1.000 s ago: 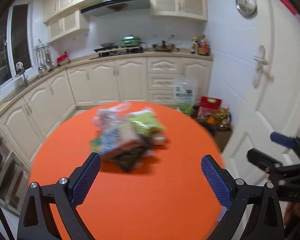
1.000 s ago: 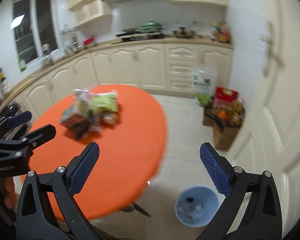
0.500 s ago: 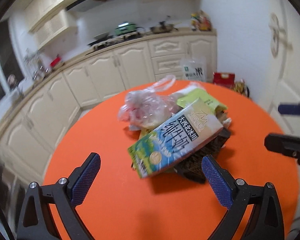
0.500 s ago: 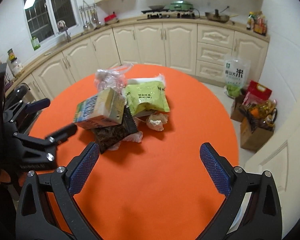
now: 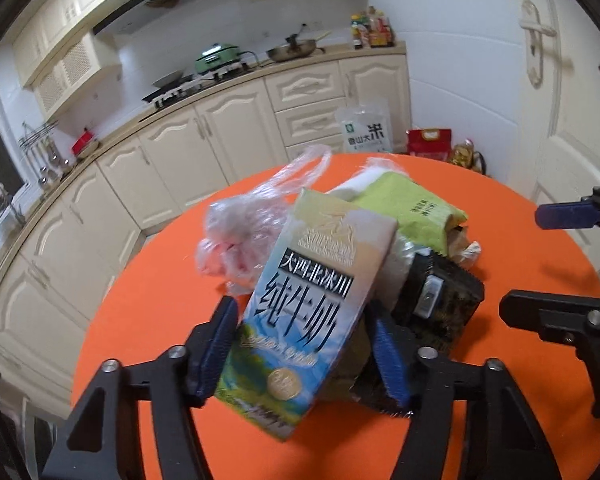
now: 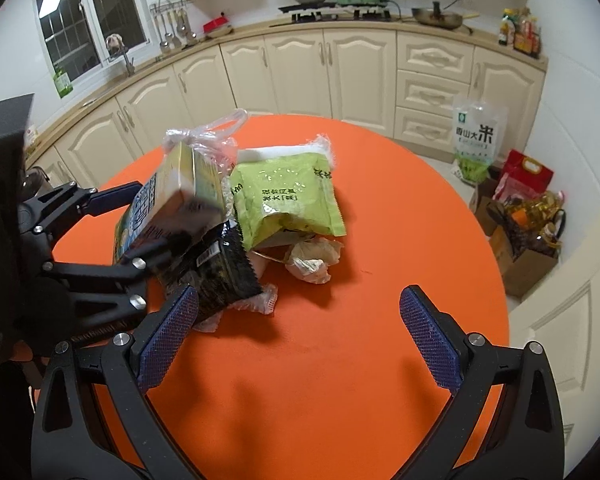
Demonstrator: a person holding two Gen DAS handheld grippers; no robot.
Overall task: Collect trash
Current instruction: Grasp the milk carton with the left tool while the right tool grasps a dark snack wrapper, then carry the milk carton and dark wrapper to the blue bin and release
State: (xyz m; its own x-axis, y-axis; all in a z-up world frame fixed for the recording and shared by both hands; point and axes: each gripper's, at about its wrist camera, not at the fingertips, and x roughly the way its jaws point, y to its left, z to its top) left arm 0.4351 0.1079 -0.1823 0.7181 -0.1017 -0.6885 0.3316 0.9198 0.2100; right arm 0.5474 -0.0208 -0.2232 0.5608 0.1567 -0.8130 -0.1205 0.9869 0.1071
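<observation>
Since half a second ago the left gripper (image 5: 304,344) has come forward and narrowed its jaws around the milk carton (image 5: 312,308), which then lay untouched on the heap. Its blue pads (image 5: 216,348) now sit against the carton's two long sides, and the carton tilts up toward 12 o'clock in the left wrist view, its lower end seemingly off the orange table (image 5: 148,312); motion blur in the right wrist view makes that hard to confirm.

From the carton, a clear plastic bag (image 5: 244,232) lies at 11 o'clock, touching it, a green packet (image 5: 412,208) at 1 o'clock and a dark snack wrapper (image 5: 440,300) at 3 o'clock, partly under the carton.

In the right wrist view the right gripper (image 6: 296,340) hovers over the table with its jaws wide and nothing between them. The pile sits at its 11 o'clock: the green packet (image 6: 288,200) on top of a white pack, a crumpled paper wad (image 6: 312,260) just beside the packet's near edge, the dark wrapper (image 6: 216,276) close to the left pad. At 9 o'clock the left gripper (image 6: 128,224) holds the blurred carton (image 6: 172,200).

A rice bag (image 6: 476,136) stands on the floor by the cabinets at 1 o'clock.
</observation>
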